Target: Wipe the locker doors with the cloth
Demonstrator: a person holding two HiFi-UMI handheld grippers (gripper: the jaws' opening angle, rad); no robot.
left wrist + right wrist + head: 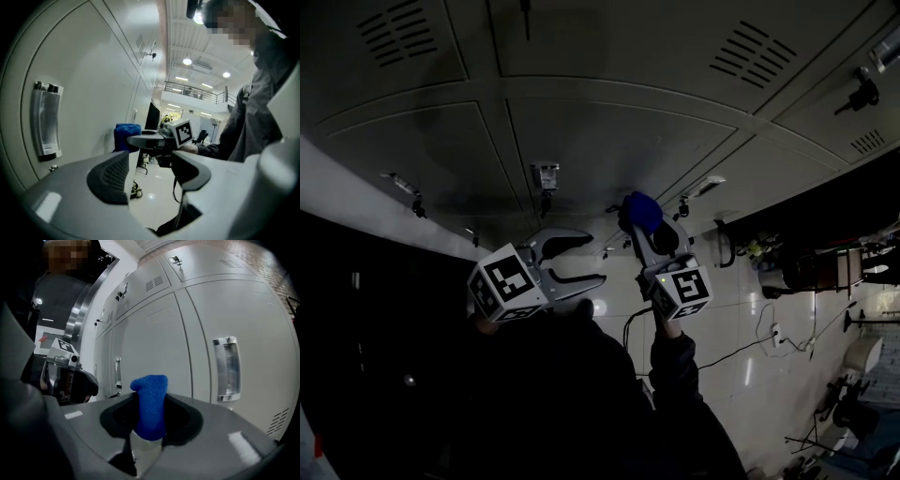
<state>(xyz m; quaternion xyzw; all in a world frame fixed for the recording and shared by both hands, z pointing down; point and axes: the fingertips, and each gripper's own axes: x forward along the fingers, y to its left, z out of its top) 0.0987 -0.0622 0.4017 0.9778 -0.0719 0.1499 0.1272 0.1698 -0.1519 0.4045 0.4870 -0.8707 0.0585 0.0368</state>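
A folded blue cloth (150, 405) is clamped between the jaws of my right gripper (151, 420), its top sticking up above them. The head view shows that right gripper (645, 225) with the blue cloth (643, 212) close to the grey locker doors (609, 141), near a door handle (546, 177). My left gripper (579, 258) hangs beside it, open and holding nothing. From the left gripper view, the left gripper (149, 172) stands open just off a locker door (93, 93); beyond it are the blue cloth (127, 137) and the right gripper's marker cube (180, 132).
Locker handles (227, 369) and vent slots (153, 283) stud the doors. Small keys (862, 94) stick out of some locks. A white tiled floor (741, 347) with a cable and chairs lies at right. A dark cabinet (366, 309) stands to the left.
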